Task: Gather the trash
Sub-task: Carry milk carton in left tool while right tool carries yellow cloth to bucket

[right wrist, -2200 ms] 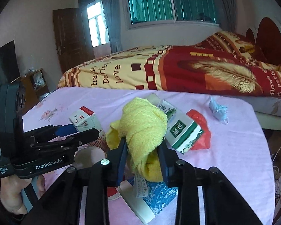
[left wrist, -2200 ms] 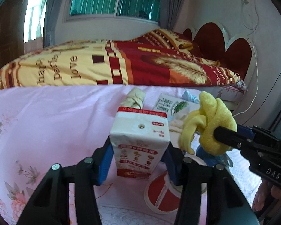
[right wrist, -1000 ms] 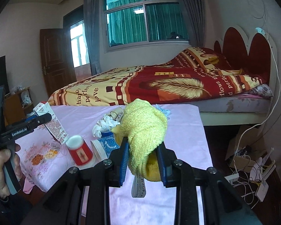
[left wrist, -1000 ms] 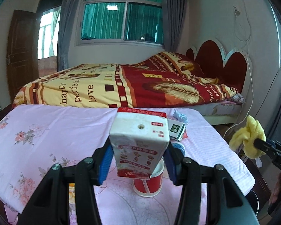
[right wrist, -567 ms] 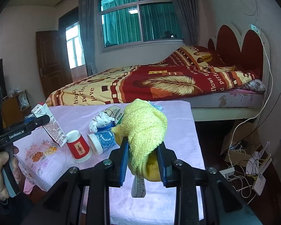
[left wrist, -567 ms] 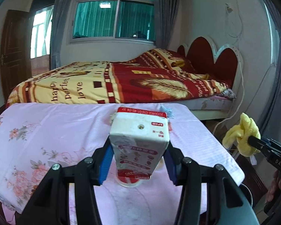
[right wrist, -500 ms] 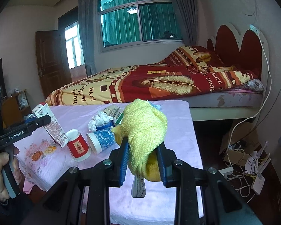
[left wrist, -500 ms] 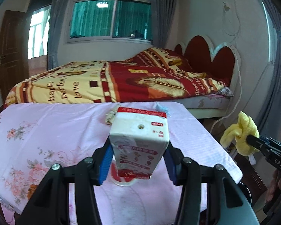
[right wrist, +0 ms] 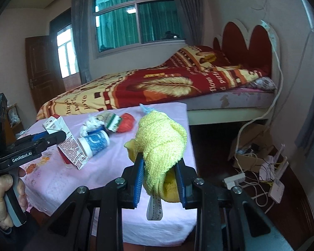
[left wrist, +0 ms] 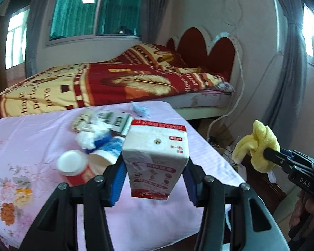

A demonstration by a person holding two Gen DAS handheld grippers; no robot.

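While left tongs point(left wrist: 155, 179) clamp milk carton point(left wrist: 156, 159), right tongs point(right wrist: 159, 179) clamp yellow cloth point(right wrist: 161, 146)

Pink floral-cloth table point(left wrist: 41, 138) in front of red-and-yellow quilted bed point(left wrist: 98, 83) at 12 o'clock. On the table: blue paper cup point(right wrist: 95, 142), white crumpled tissue point(right wrist: 90, 125) behind it, green-and-white box point(right wrist: 111, 120) at its 2 o'clock.

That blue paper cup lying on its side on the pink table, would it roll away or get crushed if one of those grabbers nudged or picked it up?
The blue paper cup lies on its side, so a nudge would probably roll it, likely in a curve. It looks empty, so probably light. Thin paper walls may crumple under a firm squeeze. The white crumpled tissue beside it might stop it.
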